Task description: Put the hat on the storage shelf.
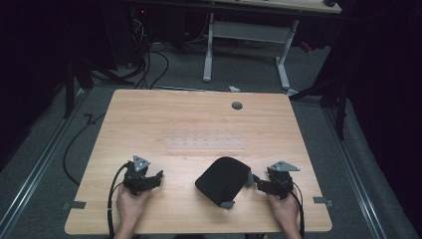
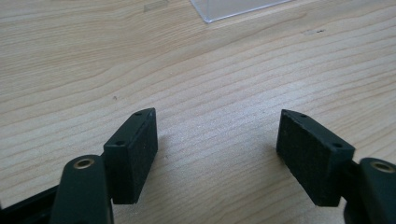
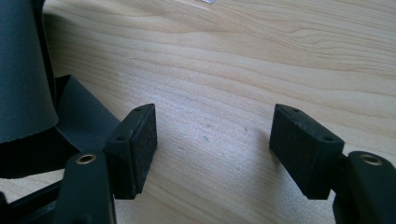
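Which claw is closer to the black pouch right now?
The right claw: it sits just beside the black pouch, jaws open. The left claw rests farther off.

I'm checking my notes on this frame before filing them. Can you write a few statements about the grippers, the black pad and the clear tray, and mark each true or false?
1. Both grippers are open with nothing between their jaws. True: the left gripper and the right gripper show bare wood between their pads.
2. The black pad lies nearer the left gripper. False: it lies next to the right gripper, with the left one well apart from it.
3. A clear tray lies on the table beyond the pad. True.
4. The right gripper is clamped on the pad's edge. False: in the right gripper view the dark material sits to the left of the jaws, outside them.
5. The pad rests on top of the clear tray. False: it lies on the wood in front of it.
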### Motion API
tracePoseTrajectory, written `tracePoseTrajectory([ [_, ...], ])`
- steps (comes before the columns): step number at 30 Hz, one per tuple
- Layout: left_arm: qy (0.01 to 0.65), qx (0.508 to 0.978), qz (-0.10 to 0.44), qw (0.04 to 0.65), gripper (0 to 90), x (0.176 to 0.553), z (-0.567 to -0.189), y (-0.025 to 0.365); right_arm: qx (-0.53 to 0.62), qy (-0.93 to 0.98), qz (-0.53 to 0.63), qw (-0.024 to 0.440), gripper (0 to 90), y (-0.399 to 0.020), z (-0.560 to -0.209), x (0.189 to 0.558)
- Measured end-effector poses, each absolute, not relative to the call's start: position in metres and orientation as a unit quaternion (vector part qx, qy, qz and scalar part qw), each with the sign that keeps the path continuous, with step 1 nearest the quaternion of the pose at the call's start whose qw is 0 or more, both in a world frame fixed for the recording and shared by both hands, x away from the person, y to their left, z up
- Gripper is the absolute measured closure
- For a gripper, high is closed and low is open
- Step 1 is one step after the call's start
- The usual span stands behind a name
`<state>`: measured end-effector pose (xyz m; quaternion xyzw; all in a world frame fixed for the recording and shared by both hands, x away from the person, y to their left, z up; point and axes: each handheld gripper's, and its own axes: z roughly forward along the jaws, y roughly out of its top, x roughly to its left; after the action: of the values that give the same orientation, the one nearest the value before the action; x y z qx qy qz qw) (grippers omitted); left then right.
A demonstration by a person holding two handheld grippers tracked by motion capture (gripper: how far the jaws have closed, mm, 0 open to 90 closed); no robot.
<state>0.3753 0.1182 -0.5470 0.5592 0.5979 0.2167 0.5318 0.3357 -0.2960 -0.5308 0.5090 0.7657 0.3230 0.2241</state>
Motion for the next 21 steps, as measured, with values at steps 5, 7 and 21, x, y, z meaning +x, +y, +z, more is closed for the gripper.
tracePoseTrajectory([
  [5,0.598,0.56,0.216,0.531,28.8,0.3748,-0.5471,0.1179,0.509,0.766,0.323,0.224,32.4,-0.296,-0.5309,0.3358],
  [7,0.598,0.559,0.217,0.532,28.8,0.3748,-0.5471,0.1177,0.512,0.763,0.324,0.223,34.2,-0.2964,-0.5307,0.3359],
  [21,0.598,0.56,0.216,0.531,28.3,0.3749,-0.547,0.1178,0.517,0.761,0.321,0.226,31.6,-0.2973,-0.5308,0.3354],
])
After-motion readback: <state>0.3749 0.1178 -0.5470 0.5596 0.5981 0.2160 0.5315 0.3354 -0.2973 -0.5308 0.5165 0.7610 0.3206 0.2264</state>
